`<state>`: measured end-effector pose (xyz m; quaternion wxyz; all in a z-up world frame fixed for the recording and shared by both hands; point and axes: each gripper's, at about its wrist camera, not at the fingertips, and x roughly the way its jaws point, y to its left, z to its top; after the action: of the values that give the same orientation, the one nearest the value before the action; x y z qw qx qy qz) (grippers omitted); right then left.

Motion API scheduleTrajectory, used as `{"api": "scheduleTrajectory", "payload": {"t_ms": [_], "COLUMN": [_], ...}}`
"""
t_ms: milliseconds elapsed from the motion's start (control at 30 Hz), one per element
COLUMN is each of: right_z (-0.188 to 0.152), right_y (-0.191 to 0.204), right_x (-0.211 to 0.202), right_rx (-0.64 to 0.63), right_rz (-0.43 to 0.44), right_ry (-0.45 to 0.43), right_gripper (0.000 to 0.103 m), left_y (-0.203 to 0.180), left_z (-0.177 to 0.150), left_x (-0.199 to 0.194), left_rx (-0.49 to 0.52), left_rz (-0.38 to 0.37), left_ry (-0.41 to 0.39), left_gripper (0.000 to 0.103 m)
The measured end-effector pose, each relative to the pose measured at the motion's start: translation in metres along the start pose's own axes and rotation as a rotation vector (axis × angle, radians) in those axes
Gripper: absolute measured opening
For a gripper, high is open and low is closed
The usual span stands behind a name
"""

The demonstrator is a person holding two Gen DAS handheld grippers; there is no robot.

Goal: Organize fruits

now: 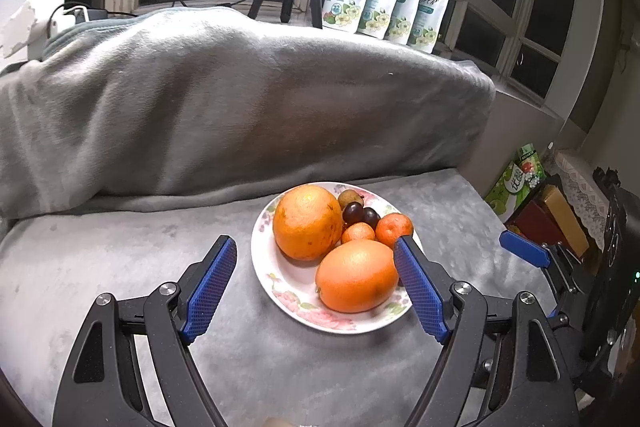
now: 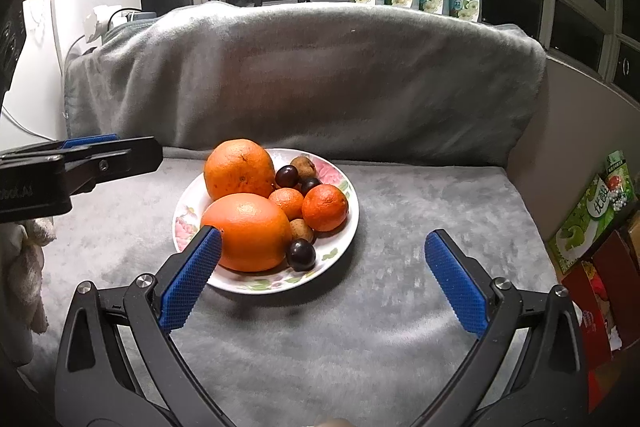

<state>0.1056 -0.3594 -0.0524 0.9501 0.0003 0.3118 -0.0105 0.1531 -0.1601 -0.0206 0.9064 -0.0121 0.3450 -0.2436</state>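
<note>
Fruit piled on the plate (image 2: 182, 223), both grippers empty.

Left gripper (image 1: 316, 253) and right gripper (image 2: 322, 243) hover with fingers spread wide, holding nothing, flanking the plate on the grey surface (image 2: 420, 195), probably so either can reach the oranges (image 2: 248, 231).

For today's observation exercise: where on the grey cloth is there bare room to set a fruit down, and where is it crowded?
Free: the grey cloth between the plate and the boxes at its right edge; also the stretch left of the plate, in front of the draped blanket. Crowded: the plate itself, where oranges, mandarins and dark grapes touch. Both grippers, left and right, are open.
</note>
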Motion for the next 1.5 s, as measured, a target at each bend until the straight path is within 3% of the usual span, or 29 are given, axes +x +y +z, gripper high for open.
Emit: {"api": "scheduleTrajectory", "payload": {"t_ms": [867, 1500], "right_z": [-0.009, -0.024], "right_y": [0.004, 0.002], "right_x": [-0.049, -0.051], "right_rx": [0.061, 0.104], "right_rz": [0.005, 0.026], "right_ry": [-0.078, -0.053], "right_gripper": [0.103, 0.103], "left_y": [0.002, 0.009], "left_z": [-0.047, -0.058], "left_x": [-0.063, -0.078], "left_rx": [-0.026, -0.047], "left_rz": [0.093, 0.156], "left_ry": [-0.064, -0.084], "left_gripper": [0.081, 0.081]}}
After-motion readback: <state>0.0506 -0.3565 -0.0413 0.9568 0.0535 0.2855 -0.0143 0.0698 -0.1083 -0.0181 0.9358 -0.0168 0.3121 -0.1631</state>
